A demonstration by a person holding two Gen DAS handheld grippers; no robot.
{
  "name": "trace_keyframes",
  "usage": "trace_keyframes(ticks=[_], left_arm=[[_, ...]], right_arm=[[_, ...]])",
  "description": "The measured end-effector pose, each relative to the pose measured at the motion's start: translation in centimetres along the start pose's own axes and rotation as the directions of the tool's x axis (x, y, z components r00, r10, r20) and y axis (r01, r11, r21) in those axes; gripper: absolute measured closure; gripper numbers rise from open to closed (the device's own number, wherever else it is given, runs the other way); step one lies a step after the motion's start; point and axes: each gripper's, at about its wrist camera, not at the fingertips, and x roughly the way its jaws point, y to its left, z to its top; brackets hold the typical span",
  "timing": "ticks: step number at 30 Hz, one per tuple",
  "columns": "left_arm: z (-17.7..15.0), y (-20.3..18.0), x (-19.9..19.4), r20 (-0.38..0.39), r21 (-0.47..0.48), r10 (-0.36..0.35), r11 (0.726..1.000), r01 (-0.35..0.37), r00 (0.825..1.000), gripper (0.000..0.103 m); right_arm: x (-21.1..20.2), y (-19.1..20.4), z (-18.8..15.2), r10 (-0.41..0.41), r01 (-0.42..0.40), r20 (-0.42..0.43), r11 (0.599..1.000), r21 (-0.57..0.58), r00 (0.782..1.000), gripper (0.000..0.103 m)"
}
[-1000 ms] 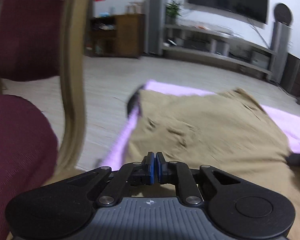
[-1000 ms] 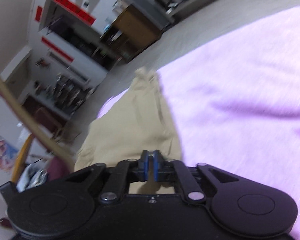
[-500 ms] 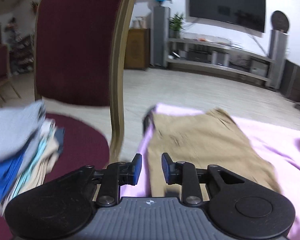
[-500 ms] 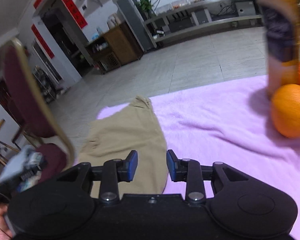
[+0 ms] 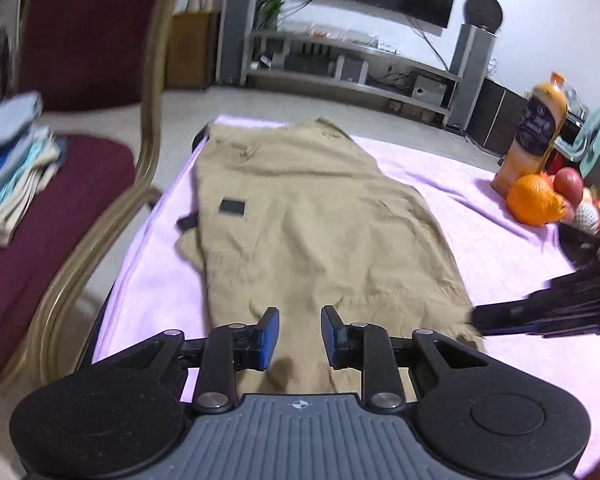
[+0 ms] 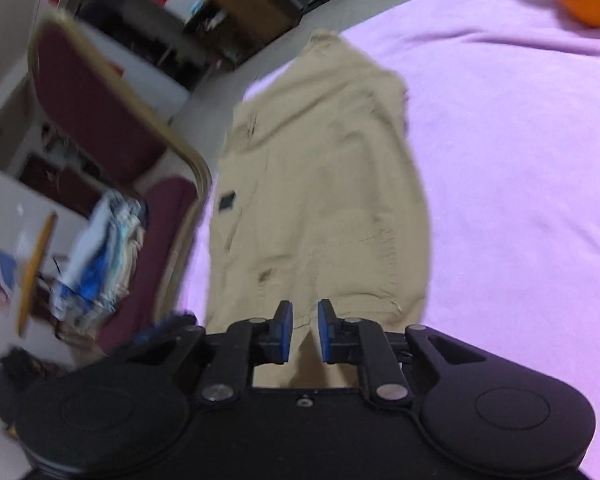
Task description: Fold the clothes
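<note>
Tan trousers spread flat, both claws released above their near end

The trousers (image 5: 312, 216) lie on the pink-covered tabletop (image 5: 480, 216), long axis running away from both cameras, far end at the table's far left corner. The left claw (image 5: 296, 336) hovers just over the near hem, fingers parted, gripping nothing. The right claw (image 6: 303, 330) hangs likewise over the near edge, jaws apart and empty, its view tilted.

Trousers (image 5: 312, 216) laid flat on cloth-covered table (image 5: 480, 200), toward its left edge. Chair (image 5: 60, 184) just left of table, stacked clothes (image 5: 8, 172) on its seat. Bottle (image 5: 536, 132) and fruit (image 5: 534, 200) at far right of table.
</note>
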Motion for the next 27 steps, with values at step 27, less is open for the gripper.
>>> trace_keyframes(ticks=[27], left_arm=[[-6.1,-3.7,-2.0,-0.199,0.147,-0.028,0.987,0.058,0.980,0.087]], right_arm=[[-2.6,2.3,-9.1,-0.085,0.078,-0.018,0.967,-0.244,0.996,0.084]])
